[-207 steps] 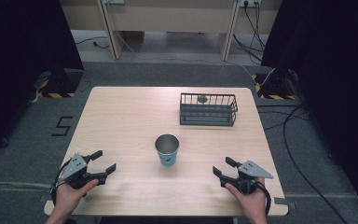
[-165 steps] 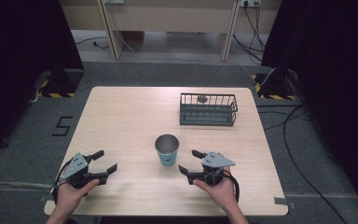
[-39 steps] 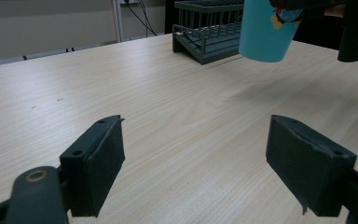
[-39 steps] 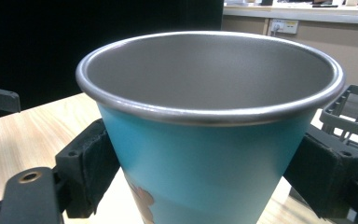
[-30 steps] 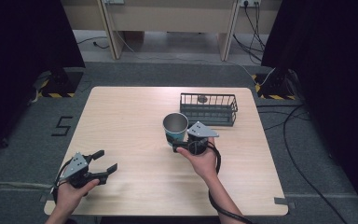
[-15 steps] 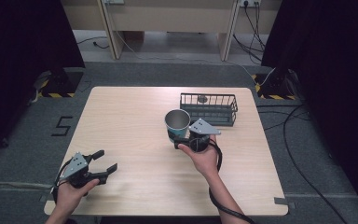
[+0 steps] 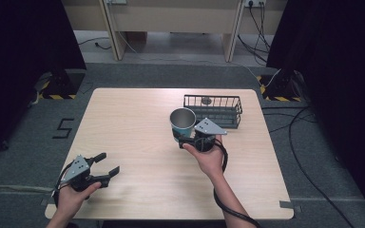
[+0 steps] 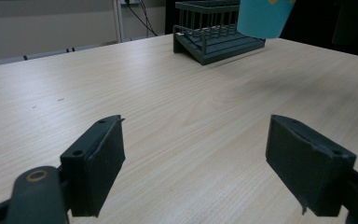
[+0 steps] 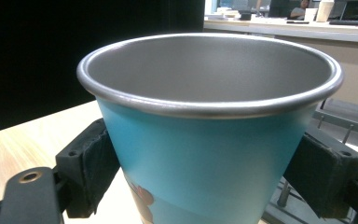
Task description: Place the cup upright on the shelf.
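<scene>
Overhead, the right gripper (image 7: 186,140) clasps a teal cup (image 7: 183,123) with a grey metal lining near the middle of the pale wood-grain table (image 7: 138,118), just beside a dark wire rack (image 7: 213,110), while the left gripper (image 7: 105,166) rests near the front left corner with jaws spread. Left gripper view: both black, blocky jaws stand wide apart over bare laminate, the rack (image 8: 216,35) and cup (image 8: 263,17) far off, the cup clear of the tabletop. Right gripper view: the jaws press both sides of the tapered cup (image 9: 205,154), rolled metal rim, matte inside.
</scene>
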Tool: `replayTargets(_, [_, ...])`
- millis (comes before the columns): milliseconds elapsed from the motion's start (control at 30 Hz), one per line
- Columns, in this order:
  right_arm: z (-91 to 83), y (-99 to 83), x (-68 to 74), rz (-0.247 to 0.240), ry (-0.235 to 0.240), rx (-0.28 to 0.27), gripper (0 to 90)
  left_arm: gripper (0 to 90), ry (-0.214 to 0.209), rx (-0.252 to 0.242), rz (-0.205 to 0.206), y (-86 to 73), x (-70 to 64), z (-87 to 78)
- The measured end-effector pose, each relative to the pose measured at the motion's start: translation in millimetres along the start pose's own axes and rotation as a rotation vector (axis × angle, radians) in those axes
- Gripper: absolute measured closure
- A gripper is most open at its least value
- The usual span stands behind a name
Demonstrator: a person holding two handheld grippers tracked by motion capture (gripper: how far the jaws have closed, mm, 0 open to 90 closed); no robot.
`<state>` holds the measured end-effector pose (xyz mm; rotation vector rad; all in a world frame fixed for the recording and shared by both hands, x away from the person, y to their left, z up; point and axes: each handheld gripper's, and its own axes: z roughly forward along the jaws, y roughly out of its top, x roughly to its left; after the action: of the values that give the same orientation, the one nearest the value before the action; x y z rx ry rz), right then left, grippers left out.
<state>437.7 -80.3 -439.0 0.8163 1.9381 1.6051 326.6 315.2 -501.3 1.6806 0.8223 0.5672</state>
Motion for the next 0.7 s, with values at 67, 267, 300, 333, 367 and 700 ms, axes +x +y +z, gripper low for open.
replayTargets(67, [0.0, 0.9, -0.6, -0.001, -0.003, -0.001, 17.7, 18.8, 0.0, 0.0, 0.0, 0.0, 0.0, 0.0])
replayTargets(267, [-0.4, 4.0, -2.6, -0.003, -0.015, -0.004, 17.7, 18.9, -0.001, 0.0, 0.0, 0.0, -0.2, 0.1])
replayTargets(300, [-0.5, 4.5, -2.8, -0.001, -0.016, -0.003, 17.7, 18.9, -0.001, 0.0, 0.0, 0.0, -0.3, 0.1])
replayTargets(333, [-0.6, 4.8, -3.1, -0.002, -0.017, -0.004, 17.7, 18.9, -0.001, 0.0, 0.0, 0.0, -0.3, 0.1])
replayTargets(367, [-0.5, 5.3, -3.6, -0.005, -0.019, -0.005, 17.7, 18.9, -0.001, 0.0, 0.0, 0.0, -0.3, 0.1])
replayTargets(700, [-1.3, 11.9, -8.2, -0.01, -0.035, -0.015, 17.7, 18.9, -0.001, 0.0, 0.0, 0.0, -0.3, 0.1])
